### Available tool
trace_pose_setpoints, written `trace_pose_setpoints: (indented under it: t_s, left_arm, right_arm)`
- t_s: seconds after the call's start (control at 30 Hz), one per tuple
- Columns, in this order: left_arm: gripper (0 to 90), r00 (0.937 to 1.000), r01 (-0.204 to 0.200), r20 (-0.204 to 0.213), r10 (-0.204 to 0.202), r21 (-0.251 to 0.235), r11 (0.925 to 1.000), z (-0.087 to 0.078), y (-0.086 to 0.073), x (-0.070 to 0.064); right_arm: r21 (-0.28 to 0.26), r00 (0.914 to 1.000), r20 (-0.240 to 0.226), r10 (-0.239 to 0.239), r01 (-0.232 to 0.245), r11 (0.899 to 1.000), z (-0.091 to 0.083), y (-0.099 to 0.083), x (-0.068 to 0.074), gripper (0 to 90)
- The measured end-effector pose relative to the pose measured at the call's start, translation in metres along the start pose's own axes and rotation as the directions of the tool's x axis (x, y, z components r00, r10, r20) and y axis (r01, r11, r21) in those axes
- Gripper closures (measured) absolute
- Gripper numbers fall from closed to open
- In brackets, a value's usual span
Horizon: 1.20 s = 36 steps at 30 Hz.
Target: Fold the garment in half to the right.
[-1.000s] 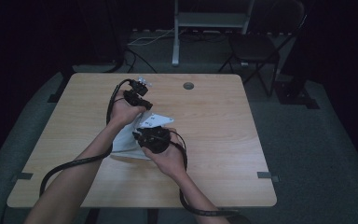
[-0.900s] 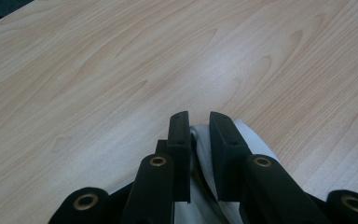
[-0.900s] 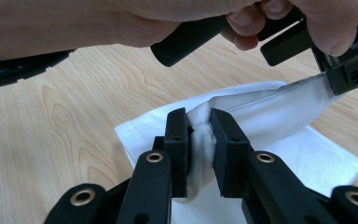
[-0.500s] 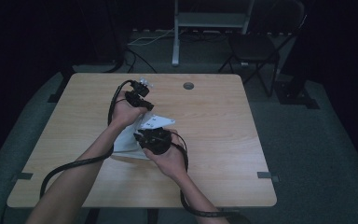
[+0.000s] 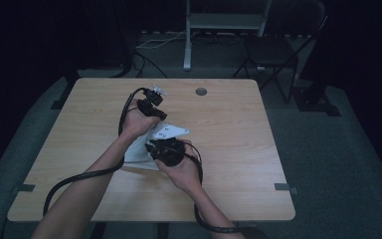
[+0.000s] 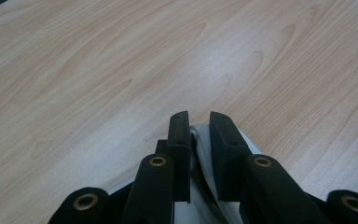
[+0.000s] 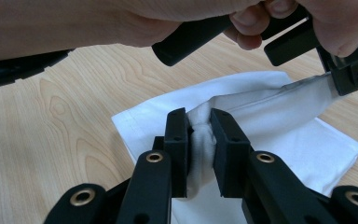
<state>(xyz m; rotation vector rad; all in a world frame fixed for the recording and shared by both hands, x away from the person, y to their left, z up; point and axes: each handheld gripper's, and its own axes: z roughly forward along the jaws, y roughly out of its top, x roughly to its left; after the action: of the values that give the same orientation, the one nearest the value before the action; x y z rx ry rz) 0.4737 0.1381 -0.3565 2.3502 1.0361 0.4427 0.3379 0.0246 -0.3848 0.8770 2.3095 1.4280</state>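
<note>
A white cloth (image 5: pixel 165 132) lies folded on the wooden table (image 5: pixel 229 129) near its middle. My left gripper (image 5: pixel 155 112) is at the cloth's far edge and is shut on a fold of the white cloth (image 6: pixel 204 154). My right gripper (image 5: pixel 151 147) sits at the near side, also shut on a bunched part of the cloth (image 7: pixel 200 140). In the right gripper view the cloth stretches taut up to the left gripper (image 7: pixel 349 77), held by the person's hand (image 7: pixel 279 14). The rest of the cloth lies flat under it.
A round grommet hole (image 5: pixel 201 91) sits near the table's far edge. Black cables (image 5: pixel 79 177) trail from both grippers across the near left of the table. A chair (image 5: pixel 273 50) and a metal stand (image 5: pixel 189 35) are on the floor beyond.
Both hands have shifted slightly; the right gripper has moved a little toward the near side with the cloth. Both grips are unchanged.
</note>
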Motion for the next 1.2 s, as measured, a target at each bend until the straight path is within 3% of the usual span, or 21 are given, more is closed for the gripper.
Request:
trace_pose_setpoints:
  t_s: [1.2]
  left_arm:
    - [78.9, 0.9998, -0.018, 0.000, 0.018, 0.027, 0.9995, 0.011, -0.002, -0.008]
  right_arm:
    - [0.020, 0.9997, 0.001, 0.026, -0.026, 0.999, 0.000, -0.015, -0.003, 77.6]
